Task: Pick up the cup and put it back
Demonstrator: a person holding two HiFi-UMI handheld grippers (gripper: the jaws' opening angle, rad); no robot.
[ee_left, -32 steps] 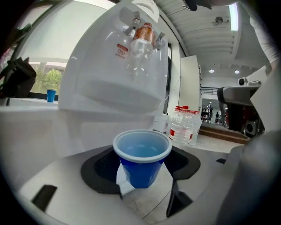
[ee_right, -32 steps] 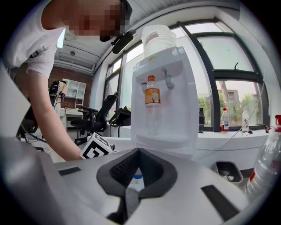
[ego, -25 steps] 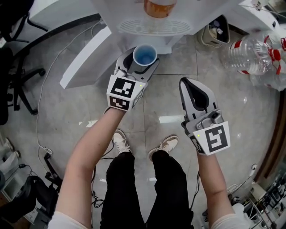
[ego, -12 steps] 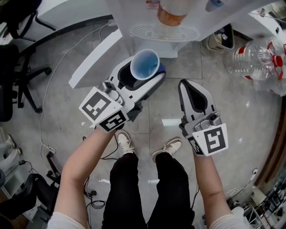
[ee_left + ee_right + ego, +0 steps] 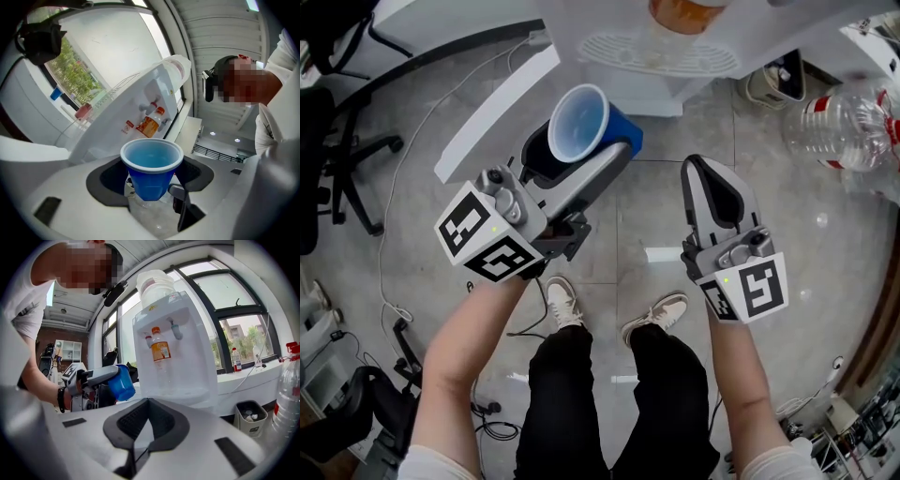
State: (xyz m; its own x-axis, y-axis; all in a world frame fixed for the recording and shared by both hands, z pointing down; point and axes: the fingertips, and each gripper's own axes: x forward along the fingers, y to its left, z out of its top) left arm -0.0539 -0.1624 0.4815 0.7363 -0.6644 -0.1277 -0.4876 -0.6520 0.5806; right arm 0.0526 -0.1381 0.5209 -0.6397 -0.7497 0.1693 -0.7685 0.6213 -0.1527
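Now left gripper (image 5: 581, 152) pinched the cup (image 5: 577, 122), mouth tipped upper left; right gripper (image 5: 705, 167), pressed together, alone viewed its slanted side profile.

Blue cup (image 5: 579, 122), white rim; left tongs (image 5: 586, 152) and right tongs (image 5: 705, 171) white, pads black, cubes black-and-white squares; floor (image 5: 656, 216) grey marble; trousers (image 5: 572, 394) black

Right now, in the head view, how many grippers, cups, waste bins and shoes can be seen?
Grippers: 2, the left gripper and the right gripper
Blue cup: 1, clamped in the left gripper
Waste bin: 1
Shoes: 2
Total: 6
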